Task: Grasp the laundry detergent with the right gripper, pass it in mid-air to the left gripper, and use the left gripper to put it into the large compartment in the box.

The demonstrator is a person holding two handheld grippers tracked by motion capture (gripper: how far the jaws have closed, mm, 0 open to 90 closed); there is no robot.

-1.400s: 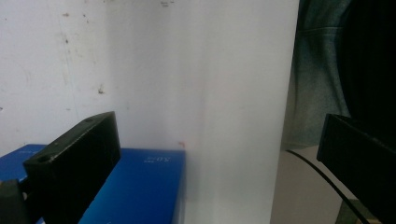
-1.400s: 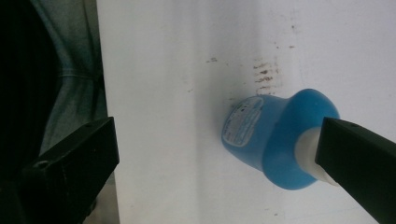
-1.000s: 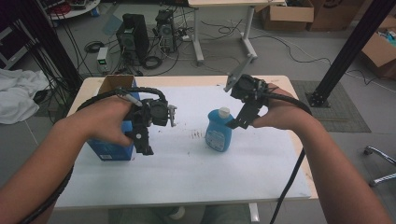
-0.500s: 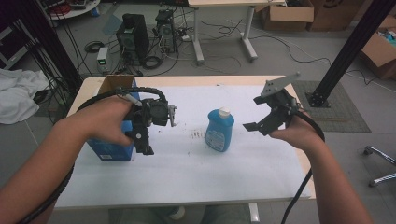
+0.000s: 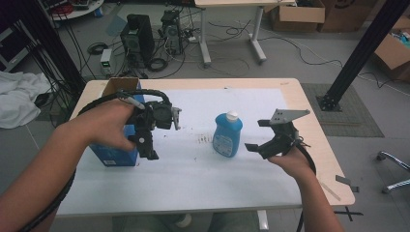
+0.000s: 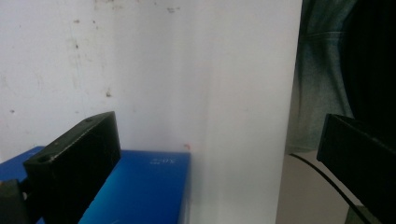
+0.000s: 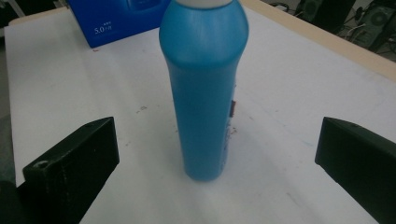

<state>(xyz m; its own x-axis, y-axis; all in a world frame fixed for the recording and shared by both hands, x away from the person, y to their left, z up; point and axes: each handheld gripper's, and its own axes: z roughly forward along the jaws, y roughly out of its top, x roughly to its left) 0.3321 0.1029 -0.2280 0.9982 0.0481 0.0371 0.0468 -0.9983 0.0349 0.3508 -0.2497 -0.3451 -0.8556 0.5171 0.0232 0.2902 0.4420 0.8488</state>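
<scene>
Standing upright near the middle of the high view, a blue bottle (image 5: 227, 135) with a white cap rests on a white sheet (image 5: 203, 169) that covers most of a light wooden table (image 5: 319, 145). The sheet carries small dark smudges just left of the bottle.

At centre right of that view, the person's right hand (image 5: 290, 162) holds the right gripper (image 5: 256, 135) just beside the bottle, apart from it. Its jaws are spread wide and aimed toward the bottle, and a grey three-cornered plate sits on top. In the right gripper view the bottle (image 7: 203, 88) stands centred between the two black jaws at the lower corners — neither jaw touches it.

At centre left of the high view, the person's left hand (image 5: 109, 123) holds the left gripper (image 5: 162, 133) above a blue box (image 5: 113, 154), which sits near the table's left edge with a brown cardboard flap showing behind it. In the left gripper view the jaws are wide apart with nothing between them; the blue box (image 6: 140, 186) lies at the lower left under one jaw, and the white sheet fills the space above.

Beyond the table, in the upper part of the high view, the floor holds computer towers (image 5: 138, 38), tangled cables and cardboard boxes (image 5: 295, 17) — a white cloth (image 5: 19, 99) lies at far left.
</scene>
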